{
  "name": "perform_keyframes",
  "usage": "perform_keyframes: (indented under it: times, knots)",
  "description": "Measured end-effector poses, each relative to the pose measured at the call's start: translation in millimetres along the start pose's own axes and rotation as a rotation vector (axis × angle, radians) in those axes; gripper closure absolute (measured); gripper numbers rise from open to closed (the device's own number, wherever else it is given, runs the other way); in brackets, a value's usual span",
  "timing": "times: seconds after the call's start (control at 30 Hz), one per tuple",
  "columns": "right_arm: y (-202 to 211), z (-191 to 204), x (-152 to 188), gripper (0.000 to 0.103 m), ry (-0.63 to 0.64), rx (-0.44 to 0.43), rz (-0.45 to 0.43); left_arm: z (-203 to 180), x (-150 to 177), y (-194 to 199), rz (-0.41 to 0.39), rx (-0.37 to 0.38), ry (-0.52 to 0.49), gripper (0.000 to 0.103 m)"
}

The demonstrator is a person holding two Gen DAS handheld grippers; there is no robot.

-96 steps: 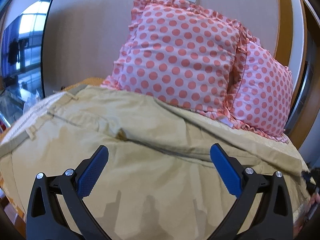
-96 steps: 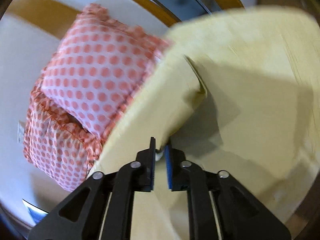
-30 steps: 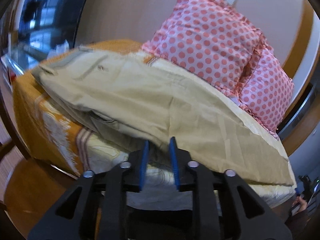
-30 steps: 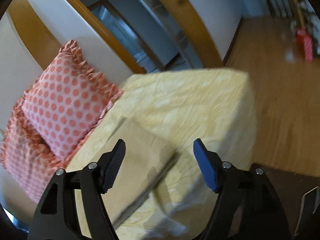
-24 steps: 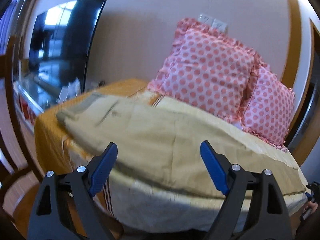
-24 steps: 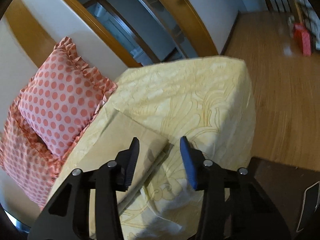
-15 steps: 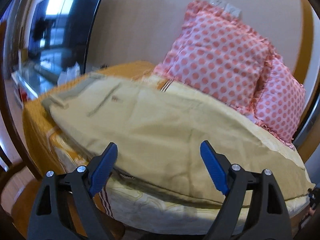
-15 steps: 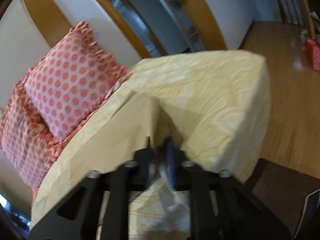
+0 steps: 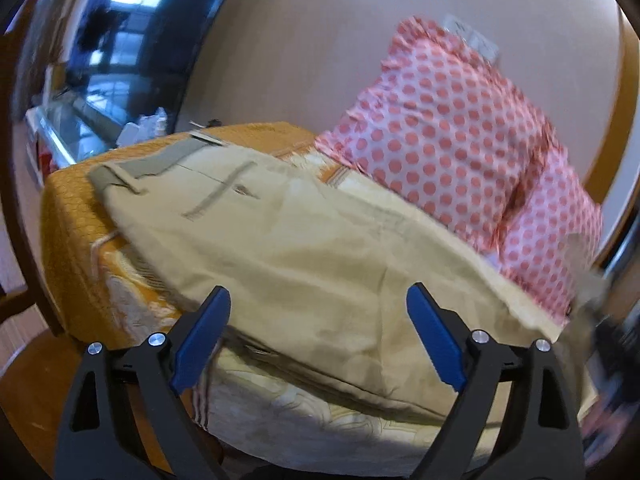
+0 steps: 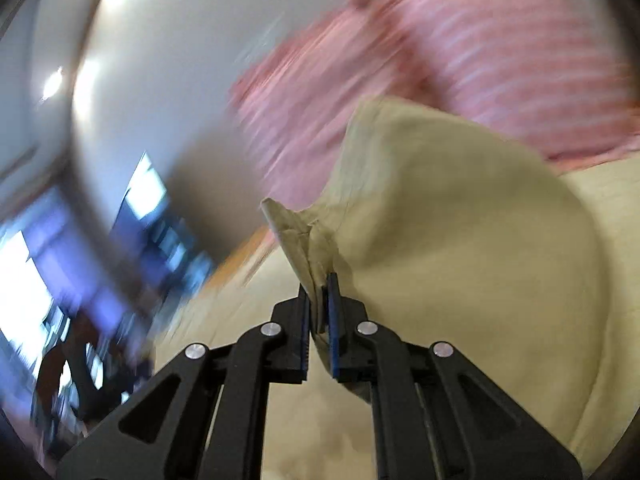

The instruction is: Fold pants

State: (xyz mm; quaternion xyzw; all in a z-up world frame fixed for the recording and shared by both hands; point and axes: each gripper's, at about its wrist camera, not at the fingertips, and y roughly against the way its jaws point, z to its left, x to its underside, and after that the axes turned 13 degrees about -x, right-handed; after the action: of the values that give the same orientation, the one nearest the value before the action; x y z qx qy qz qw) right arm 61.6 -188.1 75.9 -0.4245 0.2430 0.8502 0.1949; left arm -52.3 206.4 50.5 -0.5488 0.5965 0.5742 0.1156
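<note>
Beige pants (image 9: 304,256) lie lengthwise across the bed, waistband at the far left, legs running right. My left gripper (image 9: 318,336) is open and empty, held over the near edge of the pants at mid-length. My right gripper (image 10: 319,308) is shut on the hem end of the pants (image 10: 460,240) and holds it lifted off the bed, the cloth draping down to the right. The right wrist view is heavily blurred by motion.
Two pink polka-dot pillows (image 9: 448,136) lean on the wall behind the pants, also as a pink blur in the right wrist view (image 10: 460,52). The bed has an orange and cream cover (image 9: 76,216). A dark TV (image 9: 132,44) hangs at left.
My right gripper closed on the pants' hem end and is swinging it up and toward the waistband side. My left gripper opened and stays open near the pants' front edge.
</note>
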Motion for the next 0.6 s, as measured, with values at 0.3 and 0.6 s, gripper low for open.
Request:
perform_keyframes:
  times: [0.3, 0.6]
  knots:
    - [-58.1, 50.9, 59.1, 0.022, 0.218, -0.066, 0.252, 59.8, -15.0, 9.4, 0.022, -0.067, 0.115, 0.012]
    - [-71.0, 47.4, 72.8, 0.019, 0.227, -0.068, 0.312, 65.2, -25.7, -22.7, 0.078, -0.056, 0.164, 0.012]
